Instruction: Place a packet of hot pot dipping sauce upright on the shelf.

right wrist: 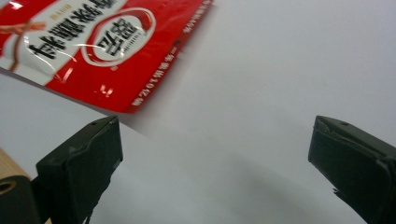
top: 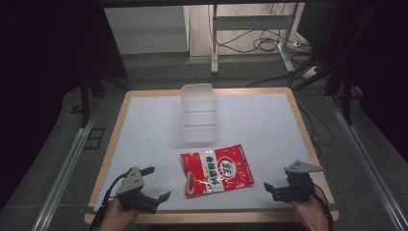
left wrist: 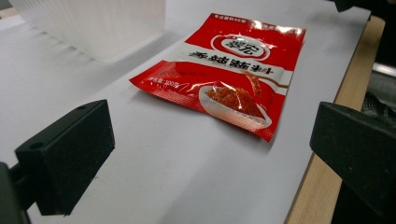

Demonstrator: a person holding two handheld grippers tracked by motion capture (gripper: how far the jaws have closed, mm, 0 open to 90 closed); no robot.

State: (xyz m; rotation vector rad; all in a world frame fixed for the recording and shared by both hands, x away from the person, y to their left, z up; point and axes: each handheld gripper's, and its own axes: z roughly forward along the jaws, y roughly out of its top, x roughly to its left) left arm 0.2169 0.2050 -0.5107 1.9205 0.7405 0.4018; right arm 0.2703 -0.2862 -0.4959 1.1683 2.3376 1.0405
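A red seasoning packet (top: 216,171) with white lettering lies flat on the white table (top: 149,125), near the front middle. My left gripper (top: 158,183) rests at the front left, open, pointing toward the packet's left edge. In the left gripper view the packet (left wrist: 224,74) lies ahead of the wide-apart jaws of that gripper (left wrist: 210,154), with bare table between them. My right gripper (top: 272,188) sits at the front right, open and empty. In the right gripper view the packet's corner (right wrist: 93,46) lies just beyond the left jaw of that gripper (right wrist: 215,163).
A clear plastic container (top: 198,113) stands behind the packet at the table's middle back, also seen as the container (left wrist: 93,23) in the left gripper view. The table has a wooden rim (top: 308,139). Cables and a metal stand (top: 214,43) lie on the floor beyond.
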